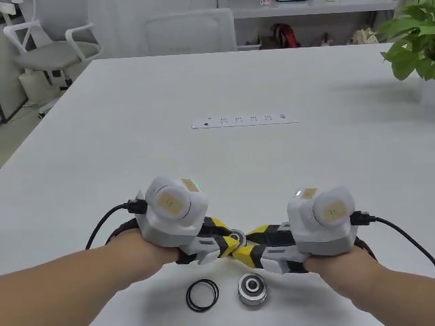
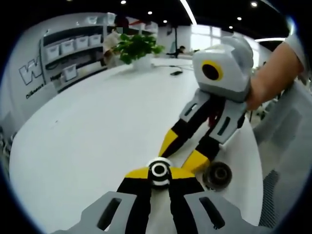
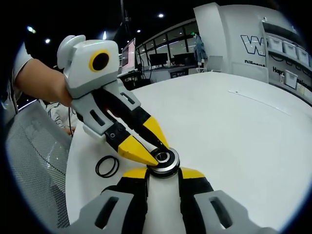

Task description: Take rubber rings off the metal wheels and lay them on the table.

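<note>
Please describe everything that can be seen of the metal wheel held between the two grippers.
The wheel is small and round, of shiny silver metal, and its face shows a black band around a dark centre. It sits between the yellow-tipped jaws of the right gripper, which close on its sides, while the left gripper pinches its rim with its jaw tips. It is over the white table.
</note>
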Demonstrator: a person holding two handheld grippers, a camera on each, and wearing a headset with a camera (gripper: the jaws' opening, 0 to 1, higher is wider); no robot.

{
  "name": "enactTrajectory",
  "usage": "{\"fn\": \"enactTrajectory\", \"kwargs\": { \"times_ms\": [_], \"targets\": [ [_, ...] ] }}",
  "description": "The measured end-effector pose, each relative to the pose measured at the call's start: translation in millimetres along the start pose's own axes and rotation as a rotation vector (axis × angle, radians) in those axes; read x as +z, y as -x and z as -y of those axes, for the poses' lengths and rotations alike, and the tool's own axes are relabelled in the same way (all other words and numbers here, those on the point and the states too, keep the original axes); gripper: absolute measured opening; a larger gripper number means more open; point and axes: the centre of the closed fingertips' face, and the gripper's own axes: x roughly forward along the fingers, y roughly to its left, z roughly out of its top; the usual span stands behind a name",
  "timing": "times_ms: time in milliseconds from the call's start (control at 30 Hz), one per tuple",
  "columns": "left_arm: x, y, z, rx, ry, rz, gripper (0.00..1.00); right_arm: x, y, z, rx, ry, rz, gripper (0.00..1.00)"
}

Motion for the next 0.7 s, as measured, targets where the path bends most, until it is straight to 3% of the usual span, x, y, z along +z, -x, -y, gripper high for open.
{"fn": "enactTrajectory", "kwargs": {
  "times_ms": [333, 700],
  "targets": [
    [0.1, -0.6, -0.9, 0.004, 0.007, -0.003, 0.14, -2.7, 4.4, 0.4, 0.001, 0.009, -0.011, 0.13],
    [0.3, -1.2, -2.3, 0.007, 0.017, 0.002, 0.14, -3.9, 5.5, 1.4, 0.010, -0.031, -0.007, 0.08]
  ]
}}
